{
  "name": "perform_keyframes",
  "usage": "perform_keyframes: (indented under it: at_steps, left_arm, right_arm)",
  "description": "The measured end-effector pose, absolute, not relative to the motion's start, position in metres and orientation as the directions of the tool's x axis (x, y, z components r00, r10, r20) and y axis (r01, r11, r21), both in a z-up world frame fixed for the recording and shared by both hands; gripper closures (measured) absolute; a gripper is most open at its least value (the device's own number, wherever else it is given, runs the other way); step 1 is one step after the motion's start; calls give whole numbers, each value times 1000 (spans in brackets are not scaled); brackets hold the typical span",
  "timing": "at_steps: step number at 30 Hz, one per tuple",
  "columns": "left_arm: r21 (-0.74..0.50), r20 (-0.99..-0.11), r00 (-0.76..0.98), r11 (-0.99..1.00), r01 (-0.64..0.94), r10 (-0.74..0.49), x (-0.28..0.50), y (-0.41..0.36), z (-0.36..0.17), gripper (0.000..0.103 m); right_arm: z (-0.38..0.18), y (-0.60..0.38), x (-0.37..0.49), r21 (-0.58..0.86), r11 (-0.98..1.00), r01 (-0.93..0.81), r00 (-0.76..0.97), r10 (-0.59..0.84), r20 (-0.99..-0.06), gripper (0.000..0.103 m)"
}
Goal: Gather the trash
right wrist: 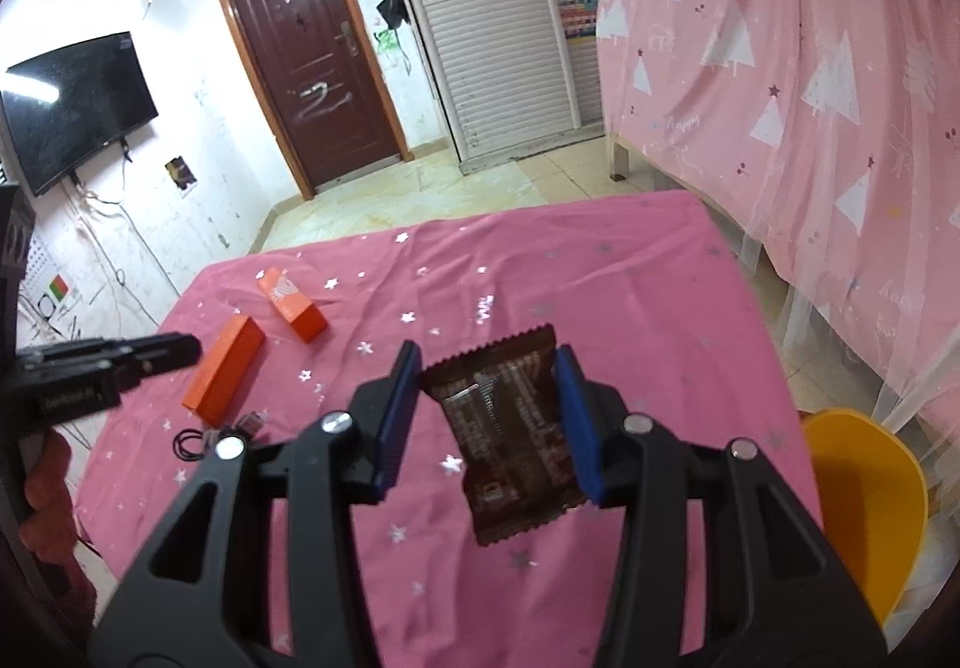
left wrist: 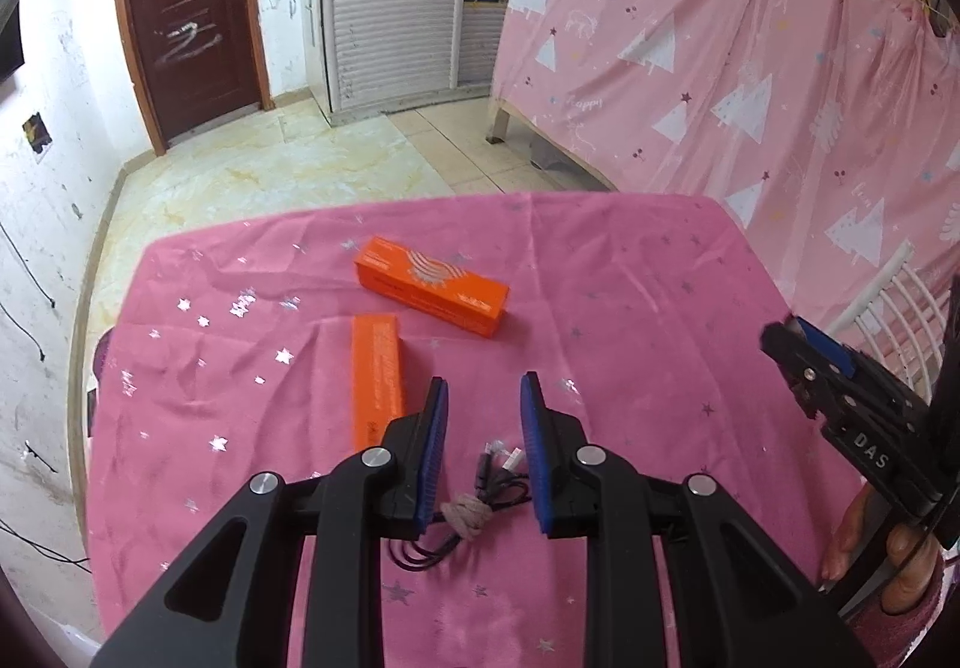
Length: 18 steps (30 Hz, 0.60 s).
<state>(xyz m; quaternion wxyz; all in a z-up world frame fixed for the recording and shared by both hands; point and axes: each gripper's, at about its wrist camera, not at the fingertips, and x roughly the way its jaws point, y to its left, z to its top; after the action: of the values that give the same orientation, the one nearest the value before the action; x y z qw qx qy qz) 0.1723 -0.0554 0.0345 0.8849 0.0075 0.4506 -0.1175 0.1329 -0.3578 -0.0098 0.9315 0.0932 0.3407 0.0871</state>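
A brown snack wrapper (right wrist: 510, 428) lies between the blue pads of my right gripper (right wrist: 489, 362), which is open around it above the pink starred tablecloth (right wrist: 600, 260); whether the pads touch it I cannot tell. My left gripper (left wrist: 483, 386) is open and empty over a coiled black cable (left wrist: 480, 500) tied with a beige string. Two orange boxes lie ahead of it, one lengthwise (left wrist: 375, 380) beside the left finger, one farther back (left wrist: 432, 284). The right gripper also shows at the right edge of the left wrist view (left wrist: 804, 350).
A yellow chair (right wrist: 864, 506) stands at the table's right side. A pink curtain (right wrist: 780, 56) hangs at the right, a brown door (right wrist: 306, 50) and a white shutter are behind, and a TV (right wrist: 72, 104) hangs on the left wall.
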Motion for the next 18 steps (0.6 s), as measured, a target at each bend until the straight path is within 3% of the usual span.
perform_keyframes:
  at_steps: [18]
  left_arm:
    - [-43,-871,483,993,111,-91,208,-29,-4,79]
  right_arm:
    - [-14,-375,125,257,964,-74,762,220,-609,59]
